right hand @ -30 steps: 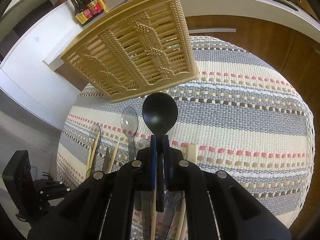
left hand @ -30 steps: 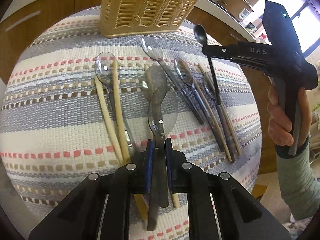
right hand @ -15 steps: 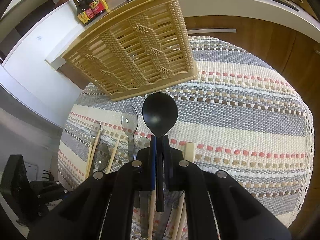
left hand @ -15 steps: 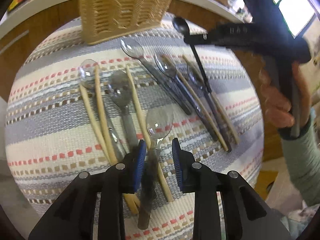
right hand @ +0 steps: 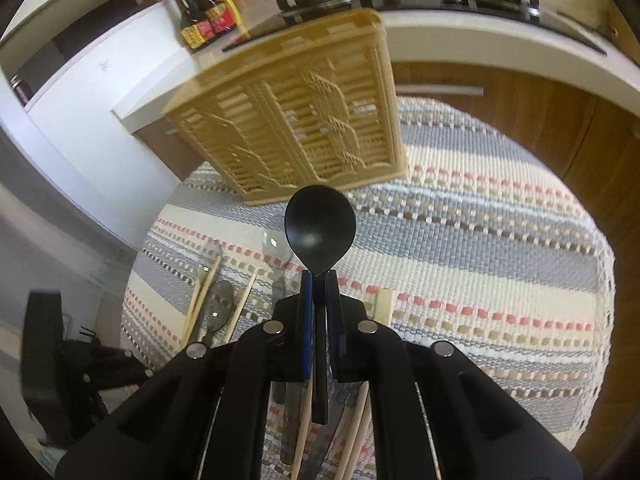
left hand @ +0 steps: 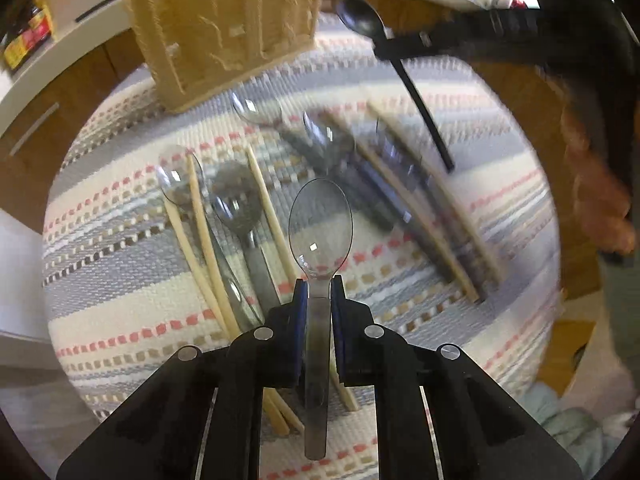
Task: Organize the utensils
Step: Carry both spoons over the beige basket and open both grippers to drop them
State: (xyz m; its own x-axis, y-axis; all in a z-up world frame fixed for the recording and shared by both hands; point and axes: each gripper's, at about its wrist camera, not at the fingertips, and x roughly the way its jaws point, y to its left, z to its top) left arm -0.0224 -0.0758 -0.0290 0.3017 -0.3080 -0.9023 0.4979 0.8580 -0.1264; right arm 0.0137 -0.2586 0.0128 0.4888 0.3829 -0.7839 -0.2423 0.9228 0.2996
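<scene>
Two spoons are being carried at once: a clear spoon (left hand: 320, 224) is being clamped at its neck by the closing left gripper (left hand: 319, 292), and a black spoon (right hand: 320, 229) is being pinched by the right gripper (right hand: 319, 282), pressed together on its handle. Most of the work is judged outstanding, since several spoons (left hand: 236, 204) and chopsticks (left hand: 204, 236) are lying on the striped bench (left hand: 460, 320). Nothing can be seen through the slats of the woven basket (right hand: 304, 120), and its inside is being hidden.
</scene>
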